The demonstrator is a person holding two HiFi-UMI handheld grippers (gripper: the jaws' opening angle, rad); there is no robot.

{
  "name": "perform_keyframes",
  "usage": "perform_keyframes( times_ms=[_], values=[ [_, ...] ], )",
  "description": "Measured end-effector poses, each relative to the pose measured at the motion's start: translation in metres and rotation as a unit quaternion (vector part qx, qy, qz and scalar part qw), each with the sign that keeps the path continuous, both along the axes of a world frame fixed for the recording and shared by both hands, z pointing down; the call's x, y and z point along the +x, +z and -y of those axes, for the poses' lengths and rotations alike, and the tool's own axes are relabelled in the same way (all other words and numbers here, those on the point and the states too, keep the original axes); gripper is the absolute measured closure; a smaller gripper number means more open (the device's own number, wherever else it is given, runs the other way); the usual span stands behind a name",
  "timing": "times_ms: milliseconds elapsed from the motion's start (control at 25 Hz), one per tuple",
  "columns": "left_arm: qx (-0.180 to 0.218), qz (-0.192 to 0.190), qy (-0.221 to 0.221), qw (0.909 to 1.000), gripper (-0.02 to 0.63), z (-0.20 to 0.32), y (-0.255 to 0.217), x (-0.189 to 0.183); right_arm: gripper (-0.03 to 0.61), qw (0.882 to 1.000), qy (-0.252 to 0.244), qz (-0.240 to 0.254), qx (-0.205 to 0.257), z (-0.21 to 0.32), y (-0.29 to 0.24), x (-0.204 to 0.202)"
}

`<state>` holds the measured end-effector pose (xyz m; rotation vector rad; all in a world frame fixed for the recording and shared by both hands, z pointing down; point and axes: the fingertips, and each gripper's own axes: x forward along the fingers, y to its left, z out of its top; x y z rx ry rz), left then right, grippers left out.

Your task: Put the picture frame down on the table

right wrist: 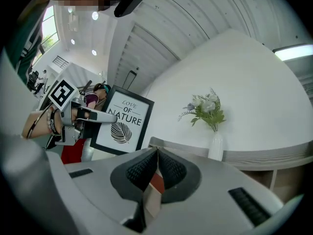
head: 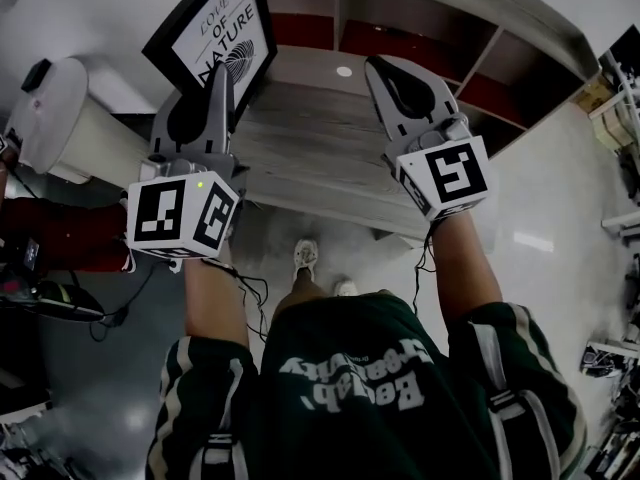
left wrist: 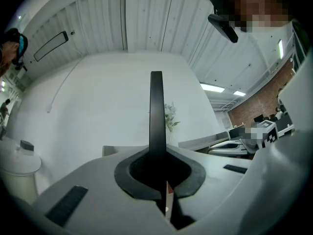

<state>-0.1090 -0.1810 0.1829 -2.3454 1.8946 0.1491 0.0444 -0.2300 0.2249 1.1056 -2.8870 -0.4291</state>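
While it hangs over the tabletop (head: 310, 158), left hand-held gripper (head: 222, 76): jaws squeezed tight on the black edge of the picture frame (head: 222, 23).
Right hand-held gripper (head: 383, 73): over the tabletop, jaws pressed together, holding nothing.
Picture frame: up in the air by the tabletop's left end.
Flower vase (right wrist: 215, 148): standing on the tabletop, further back.
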Motion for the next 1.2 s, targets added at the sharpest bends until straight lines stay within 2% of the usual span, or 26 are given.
perform_keyframes(
  times_ms=[160,320,520,720,1200],
  values=[
    [0.051,0.007,0.02,0.9985,0.588,-0.034,0.013,0.026,0.543,0.998,0.003,0.01,0.059,-0.034,0.01,0.021],
    [0.065,0.014,0.057,0.9962,0.588,-0.055,0.021,0.03,0.543,0.997,0.032,0.011,0.072,-0.067,0.017,0.024],
    [0.082,0.02,0.071,0.994,0.588,-0.01,0.004,0.001,0.543,0.995,0.046,0.014,0.089,-0.029,0.002,-0.006],
    [0.073,0.019,0.094,0.9927,0.588,0.03,0.013,-0.019,0.543,0.994,0.055,0.024,0.092,-0.001,0.011,-0.033],
    [0.058,0.013,0.143,0.9879,0.588,0.096,0.005,-0.037,0.543,0.991,0.093,0.028,0.096,0.044,-0.003,-0.062]
  ],
)
